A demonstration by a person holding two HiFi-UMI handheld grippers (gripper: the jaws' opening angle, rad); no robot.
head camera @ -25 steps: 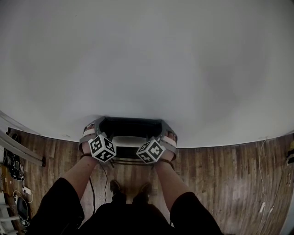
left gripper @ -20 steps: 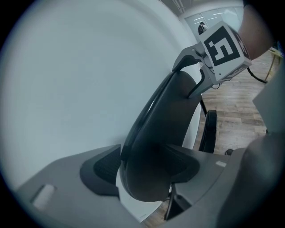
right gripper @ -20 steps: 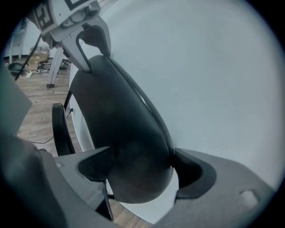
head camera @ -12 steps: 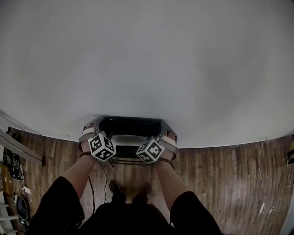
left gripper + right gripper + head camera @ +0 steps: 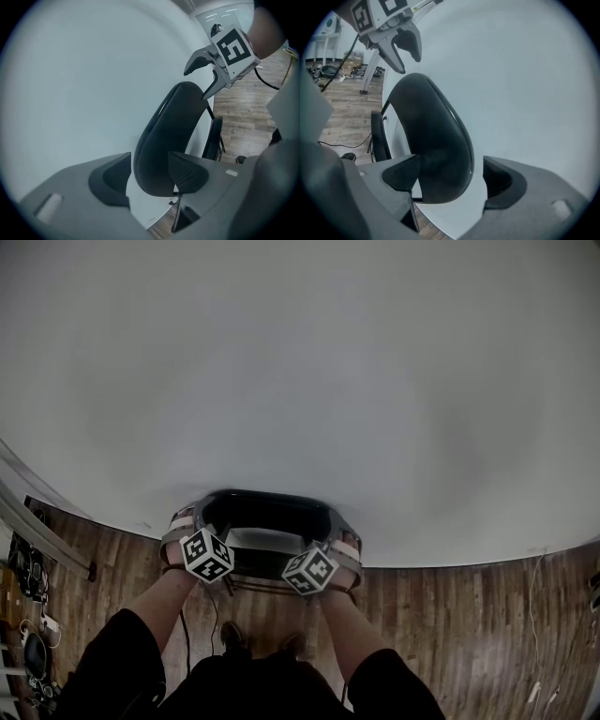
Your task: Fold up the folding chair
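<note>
Head view: I see both marker cubes and the person's forearms from above, with the folding chair [image 5: 267, 507] straight ahead of the feet, where the white backdrop [image 5: 300, 381] meets the plank floor [image 5: 450, 615]. Jaw gaps can't be read from here.

Left gripper view: the left gripper [image 5: 150, 176] straddles one end of the backrest [image 5: 168, 126]. Its jaws are closing in. The one pad [image 5: 187, 173] lies against the backrest and a thin sliver of white shows at the other, so no clamp yet. The right gripper [image 5: 201, 79] is at the far end of the same top edge.

Right gripper view: mirror picture. Its jaws are released around the backrest, with a clear gap on the outer side.

Chair: glossy black, curved backrest upright. The black seat [image 5: 379, 136] shows edge-on below it, and only in the two gripper views.

Surroundings: a cable [image 5: 333, 140] trails over the planks. A white table leg [image 5: 370, 70] and floor clutter [image 5: 328, 70] lie off to the left, well apart from the chair.
</note>
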